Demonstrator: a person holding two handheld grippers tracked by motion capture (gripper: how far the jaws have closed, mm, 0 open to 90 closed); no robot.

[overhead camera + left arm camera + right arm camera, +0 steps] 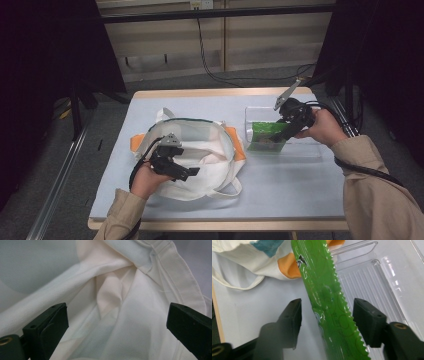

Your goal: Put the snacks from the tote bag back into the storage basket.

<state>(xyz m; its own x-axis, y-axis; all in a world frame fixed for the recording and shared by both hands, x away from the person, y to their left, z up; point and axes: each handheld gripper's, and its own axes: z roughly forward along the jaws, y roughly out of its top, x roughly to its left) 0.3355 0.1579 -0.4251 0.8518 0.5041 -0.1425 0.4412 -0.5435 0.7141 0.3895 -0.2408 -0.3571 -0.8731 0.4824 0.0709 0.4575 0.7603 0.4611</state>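
The right gripper [325, 320] stands with jaws apart, one on each side of the green snack packet [324, 297], whose serrated edge runs lengthwise straight away between them, pads not yet touching. The packet leans at the near end of the clear plastic tray [305, 112], just right of the white tote bag [200, 150]. The left gripper [117, 322], jaws wide and holding nothing, hovers over the bag's folded cloth, farther from the packet.
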